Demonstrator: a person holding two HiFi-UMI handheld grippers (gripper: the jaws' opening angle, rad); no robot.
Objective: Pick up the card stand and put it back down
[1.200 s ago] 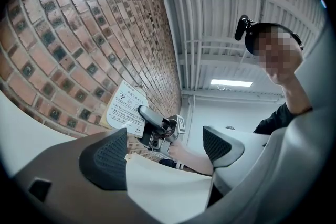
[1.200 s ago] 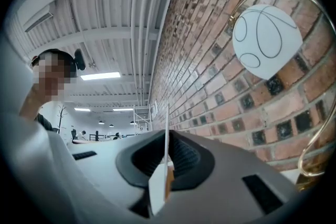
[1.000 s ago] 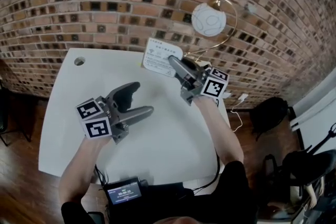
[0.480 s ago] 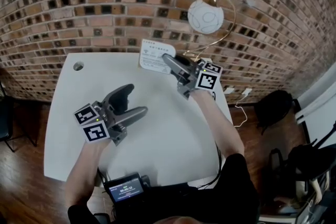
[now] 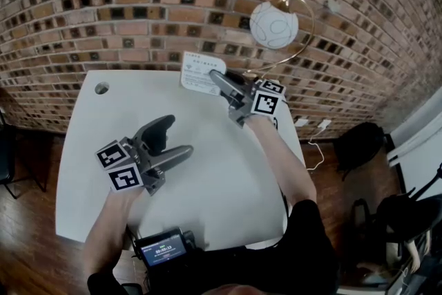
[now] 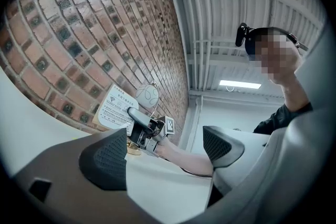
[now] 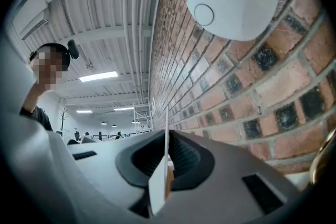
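Note:
The card stand (image 5: pixel 202 74) is a white printed card near the table's far edge, by the brick wall. My right gripper (image 5: pixel 219 82) is shut on its right edge. In the right gripper view the card stand (image 7: pixel 159 176) shows edge-on, a thin white sheet pinched between the dark pads. From the left gripper view the card stand (image 6: pixel 118 108) and the right gripper (image 6: pixel 136 117) appear against the wall. My left gripper (image 5: pixel 176 138) hangs open over the table's left half with nothing between its fingers (image 6: pixel 107 157).
A globe lamp (image 5: pixel 273 25) on a curved brass arm stands just right of the card. The white table (image 5: pixel 221 197) has a round cable hole (image 5: pixel 101 88) at its far left corner. A small screen device (image 5: pixel 163 249) sits at the near edge. The brick wall is close behind.
The right gripper has moved left and toward the wall with the card in its grip. The left gripper has stayed about where it was.

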